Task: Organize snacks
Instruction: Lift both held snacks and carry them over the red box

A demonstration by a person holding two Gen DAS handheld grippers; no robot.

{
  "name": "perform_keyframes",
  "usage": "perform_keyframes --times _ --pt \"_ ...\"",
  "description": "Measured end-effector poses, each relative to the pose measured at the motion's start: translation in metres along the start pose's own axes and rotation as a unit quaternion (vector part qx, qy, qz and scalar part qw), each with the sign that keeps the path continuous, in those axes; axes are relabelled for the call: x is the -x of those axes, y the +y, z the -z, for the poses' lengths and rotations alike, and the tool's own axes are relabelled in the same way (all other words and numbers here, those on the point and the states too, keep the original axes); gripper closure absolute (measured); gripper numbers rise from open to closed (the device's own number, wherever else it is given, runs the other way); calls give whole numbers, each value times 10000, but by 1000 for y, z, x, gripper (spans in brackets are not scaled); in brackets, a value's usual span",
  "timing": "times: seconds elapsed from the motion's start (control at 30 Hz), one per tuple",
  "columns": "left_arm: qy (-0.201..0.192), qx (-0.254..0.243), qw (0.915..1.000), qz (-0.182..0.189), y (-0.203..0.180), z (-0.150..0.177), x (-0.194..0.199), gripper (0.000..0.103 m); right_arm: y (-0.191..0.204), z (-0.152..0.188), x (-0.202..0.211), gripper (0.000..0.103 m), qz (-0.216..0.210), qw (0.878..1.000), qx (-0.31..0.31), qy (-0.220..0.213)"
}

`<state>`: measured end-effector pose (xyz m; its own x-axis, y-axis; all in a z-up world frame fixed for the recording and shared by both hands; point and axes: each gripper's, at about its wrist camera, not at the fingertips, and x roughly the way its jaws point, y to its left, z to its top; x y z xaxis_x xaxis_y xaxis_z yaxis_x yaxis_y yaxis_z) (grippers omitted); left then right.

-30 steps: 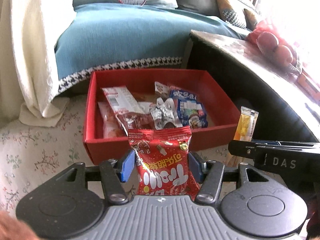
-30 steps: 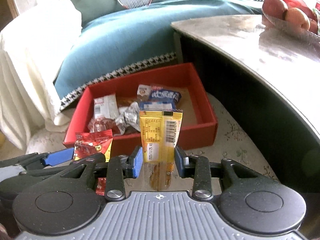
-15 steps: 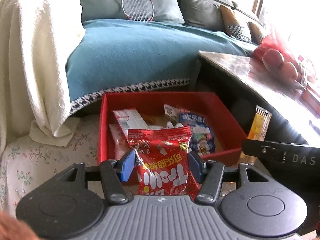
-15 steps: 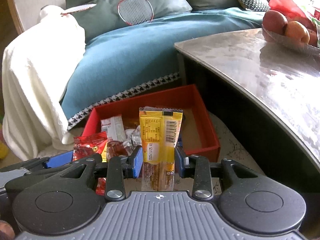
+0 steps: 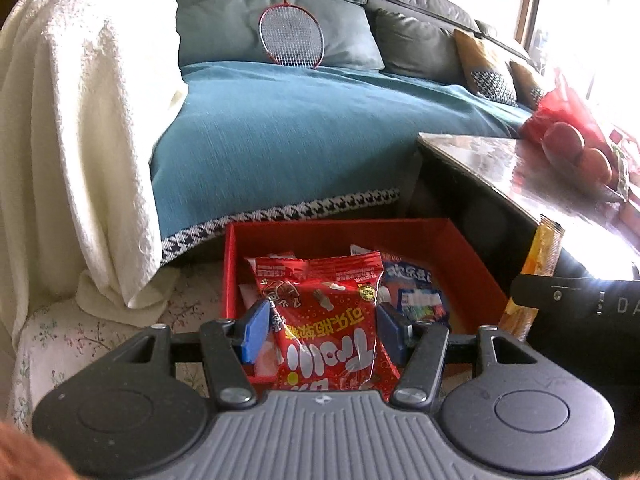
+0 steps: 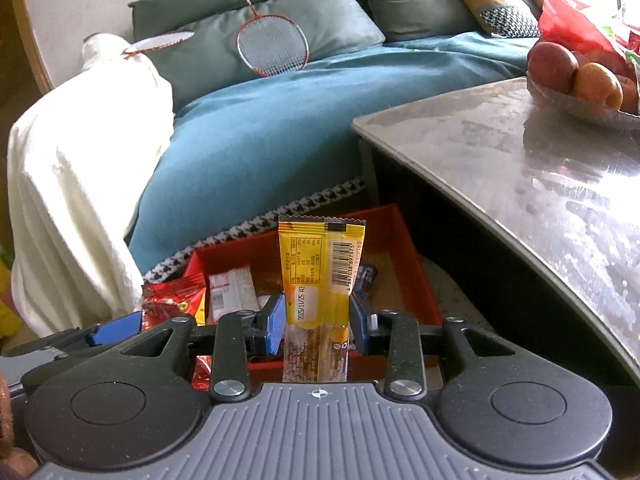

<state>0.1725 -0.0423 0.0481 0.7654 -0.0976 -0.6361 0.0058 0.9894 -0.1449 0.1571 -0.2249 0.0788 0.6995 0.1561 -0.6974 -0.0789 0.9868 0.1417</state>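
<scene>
A teal-covered sofa fills the background, a red badminton racket propped on its cushions and a white blanket draped over its end; to the right a dark counter carries a bowl of fruit. On the floral floor covering below sits a red box of loose snack packets, partly hidden behind both held packets. The left gripper has its blue fingers pressed on a red candy bag printed with white "Trolli" lettering (upside down) and yellow Chinese characters. The right gripper has its fingers clamped on a yellow snack bar held upright above the box, showing a barcode and the date "2025/11/25".
</scene>
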Motion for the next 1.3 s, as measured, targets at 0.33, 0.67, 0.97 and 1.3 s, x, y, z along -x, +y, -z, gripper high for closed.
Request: perform_keyframes --times 0.33,0.67,0.97,1.3 --pt "-182 49 9997 -127 7 -15 -5 52 -4 -17 -1 61 -17 9996 -138 -257" --pt "-281 80 9993 -241 11 -26 -15 52 -12 -30 -8 61 50 9992 -205 -339" --pt "-308 75 9989 -347 11 -34 -28 52 -19 -40 -20 60 141 9993 -194 -297" --pt "-317 46 9984 -464 12 -41 -40 52 -24 -55 -36 60 120 9995 -59 -303"
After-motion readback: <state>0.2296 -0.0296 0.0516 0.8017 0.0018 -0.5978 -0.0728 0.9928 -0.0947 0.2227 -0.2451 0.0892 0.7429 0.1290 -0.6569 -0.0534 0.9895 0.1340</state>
